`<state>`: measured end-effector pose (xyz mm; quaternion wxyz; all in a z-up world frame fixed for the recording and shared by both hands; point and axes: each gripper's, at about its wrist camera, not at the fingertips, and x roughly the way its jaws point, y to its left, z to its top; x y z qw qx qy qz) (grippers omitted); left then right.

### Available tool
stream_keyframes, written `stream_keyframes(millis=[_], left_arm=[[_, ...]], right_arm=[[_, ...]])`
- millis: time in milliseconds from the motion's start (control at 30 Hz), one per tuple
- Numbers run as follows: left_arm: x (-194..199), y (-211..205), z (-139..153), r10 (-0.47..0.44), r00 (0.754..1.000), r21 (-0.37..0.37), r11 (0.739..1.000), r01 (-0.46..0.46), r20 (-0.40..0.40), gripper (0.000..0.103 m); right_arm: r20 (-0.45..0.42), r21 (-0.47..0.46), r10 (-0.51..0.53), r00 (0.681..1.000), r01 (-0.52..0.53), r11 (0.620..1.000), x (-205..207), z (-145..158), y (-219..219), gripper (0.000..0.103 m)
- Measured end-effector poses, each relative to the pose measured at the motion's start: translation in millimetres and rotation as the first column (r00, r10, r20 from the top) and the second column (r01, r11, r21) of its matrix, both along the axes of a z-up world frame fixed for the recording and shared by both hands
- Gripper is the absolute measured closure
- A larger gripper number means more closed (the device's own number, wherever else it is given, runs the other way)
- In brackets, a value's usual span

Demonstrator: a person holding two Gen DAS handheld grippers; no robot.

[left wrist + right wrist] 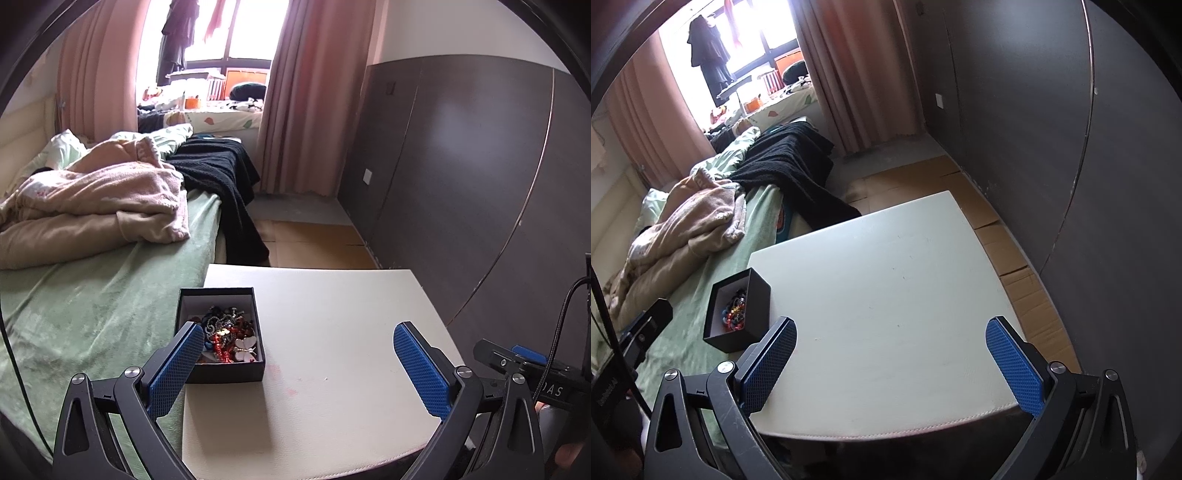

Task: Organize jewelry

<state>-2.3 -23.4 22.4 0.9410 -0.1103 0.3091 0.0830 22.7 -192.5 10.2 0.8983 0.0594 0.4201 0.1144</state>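
- Sitting at the left edge of the white table (332, 332), the black box (225, 371) holds the jewelry (227, 338) as one tangled heap: red beads, dark chains, a white butterfly piece (245, 349).
- Both claws stand wide apart and carry nothing: the left gripper (299, 373) hovers near the box, with one finger overlapping its near-left corner in that view; the right gripper (892, 363) hangs over the bare tabletop, well apart from the box (738, 314).
- Tangling is the main risk, in my judgement: pinching one strand would likely drag its neighbours out with it.
- The box looks light and sits beside the green bed cover (92, 295); a sideways nudge from a finger could tip it off the edge.
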Motion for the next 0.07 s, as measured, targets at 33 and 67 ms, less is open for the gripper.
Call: stream_keyframes(millis=[33, 67], left_arm=[[0.7, 0.0, -0.3, -0.003, 1.0, 0.001, 1.0, 0.003, -0.002, 0.001], [1.9, -0.3, -0.7, -0.005, 1.0, 0.001, 1.0, 0.005, -0.005, 0.001]], right_arm=[[-0.001, 0.0, 0.001, 1.0, -0.001, 1.0, 0.7, 0.1, -0.1, 0.0], [-0.002, -0.002, 0.004, 1.0, -0.004, 1.0, 1.1, -0.4, 0.8, 0.0]])
